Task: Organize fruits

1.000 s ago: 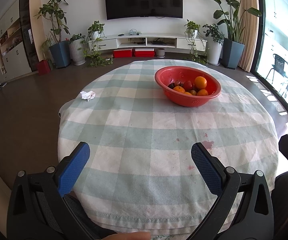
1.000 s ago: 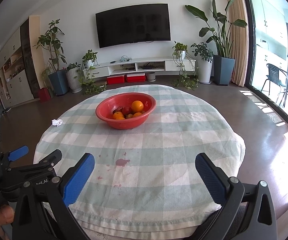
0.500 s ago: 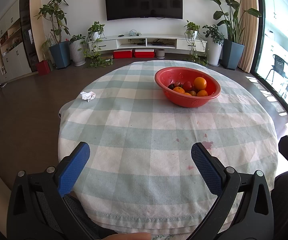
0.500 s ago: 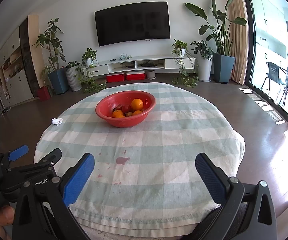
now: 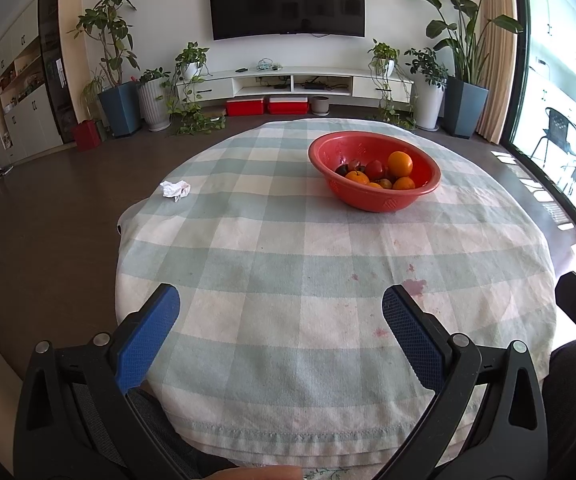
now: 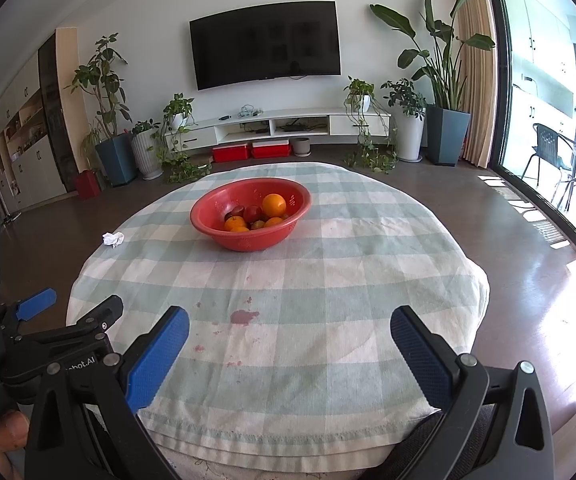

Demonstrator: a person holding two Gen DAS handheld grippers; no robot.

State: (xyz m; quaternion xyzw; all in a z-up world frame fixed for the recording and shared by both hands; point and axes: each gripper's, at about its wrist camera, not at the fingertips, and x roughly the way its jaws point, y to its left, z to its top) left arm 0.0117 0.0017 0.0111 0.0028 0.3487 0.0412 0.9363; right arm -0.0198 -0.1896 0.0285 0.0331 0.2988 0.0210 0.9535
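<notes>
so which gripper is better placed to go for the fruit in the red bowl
Right, probably. The red bowl lies nearly straight ahead of the open right gripper; from the open left gripper it sits off to the right.

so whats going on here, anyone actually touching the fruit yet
Not yet. A person holds a two-finger gripper in each hand at the near edge of the round table with the checked cloth. The left gripper and the right gripper are both open and empty, pointing toward the red bowl further back. The bowl holds oranges and some smaller dark red fruit. A crumpled white tissue lies to the bowl's left, apart from it.
</notes>
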